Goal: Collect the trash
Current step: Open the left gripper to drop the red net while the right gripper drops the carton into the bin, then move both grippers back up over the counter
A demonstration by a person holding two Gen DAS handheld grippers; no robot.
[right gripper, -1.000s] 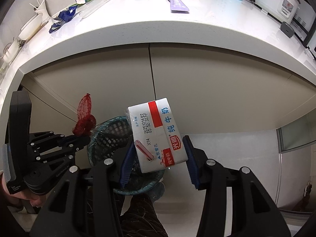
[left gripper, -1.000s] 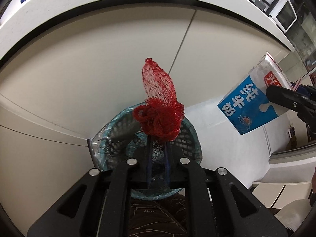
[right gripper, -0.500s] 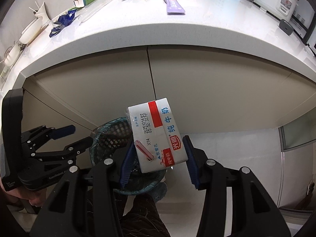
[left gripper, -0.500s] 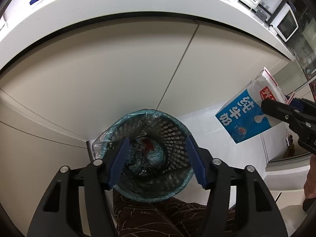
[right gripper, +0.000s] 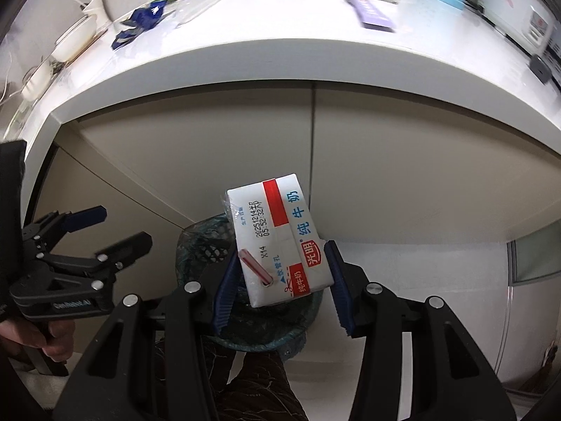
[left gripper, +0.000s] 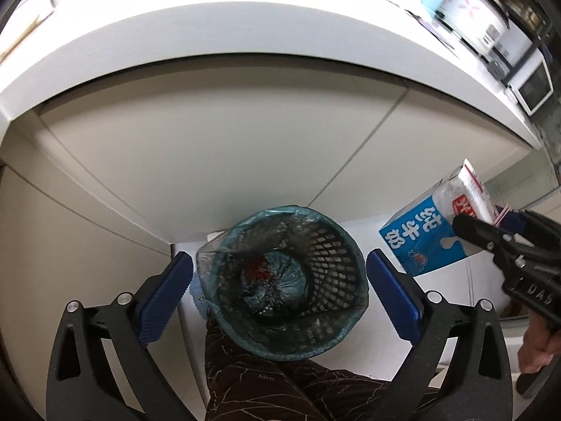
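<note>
Pinching a milk carton (right gripper: 280,238) between its blue pads, the right gripper (right gripper: 280,280) hangs over the near rim of the lined mesh bin (right gripper: 207,245), with the carton's long axis running away from the gripper towards the cabinet doors (right gripper: 385,175). In the left wrist view that carton (left gripper: 434,231) sits to the right of the bin (left gripper: 284,280), not yet above its mouth. The left gripper (left gripper: 280,280) is opening, its jaws spreading wide with nothing between them, and it looks straight down into the bin, where a red scrap (left gripper: 257,268) lies on the liner. Judging by this, the right hand is the one to act: the bin lies below and slightly left of the carton, so a short shift that way should put it over the opening.
</note>
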